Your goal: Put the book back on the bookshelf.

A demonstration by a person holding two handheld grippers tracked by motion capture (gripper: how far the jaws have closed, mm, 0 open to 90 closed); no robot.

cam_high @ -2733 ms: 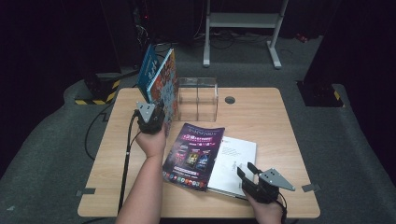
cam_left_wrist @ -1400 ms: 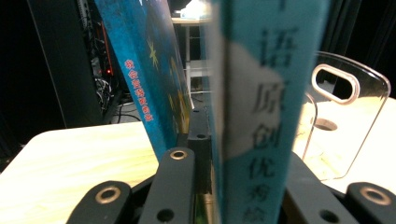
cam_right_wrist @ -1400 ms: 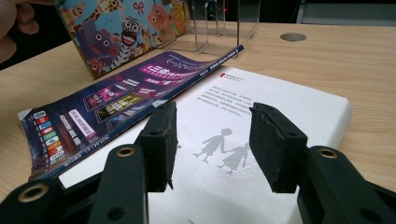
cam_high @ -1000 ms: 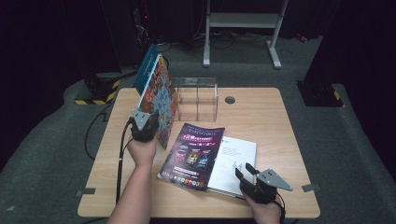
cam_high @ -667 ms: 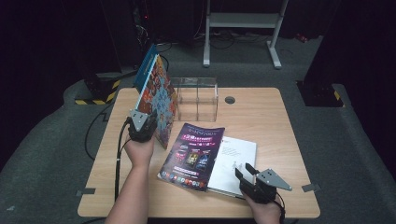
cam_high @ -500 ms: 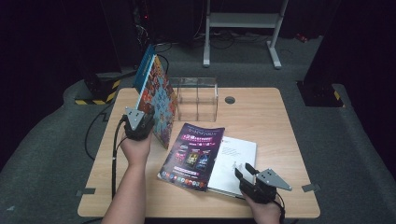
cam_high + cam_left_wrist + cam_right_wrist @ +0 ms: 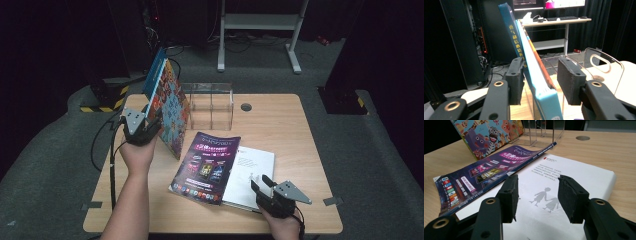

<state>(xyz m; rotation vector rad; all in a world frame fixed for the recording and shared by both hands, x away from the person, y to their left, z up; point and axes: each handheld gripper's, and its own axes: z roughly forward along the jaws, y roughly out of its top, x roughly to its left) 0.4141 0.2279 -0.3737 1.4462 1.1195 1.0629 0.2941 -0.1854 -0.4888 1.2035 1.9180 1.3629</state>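
Note:
A colourful children's book point(image 7: 170, 110) stands tilted on its lower edge at the table's left, leaning away from the clear acrylic stand point(image 7: 211, 102). My left gripper point(image 7: 152, 120) reaches around its near edge. In the left gripper view the book point(image 7: 534, 75) rises between the jaws of the left gripper point(image 7: 539, 77), which have just been opening. The right pad point(image 7: 570, 82) stands clear of the cover. My right gripper point(image 7: 261, 182) rests open at the front right over a white book point(image 7: 252, 170), partly covered by a purple magazine point(image 7: 206, 165). Nothing lies between the jaws of the right gripper point(image 7: 537, 195).
The wooden table point(image 7: 290, 125) has a round cable hole point(image 7: 245, 106) behind the white book point(image 7: 574, 170). The acrylic stand point(image 7: 541, 132) has upright dividers. The magazine point(image 7: 481, 175) lies flat beside the tilted book. A metal stand and dark floor lie beyond the table.
The left hand has drawn back to the left and risen a little, and its jaws have spread wider around the tilted book. The right gripper has stayed put.

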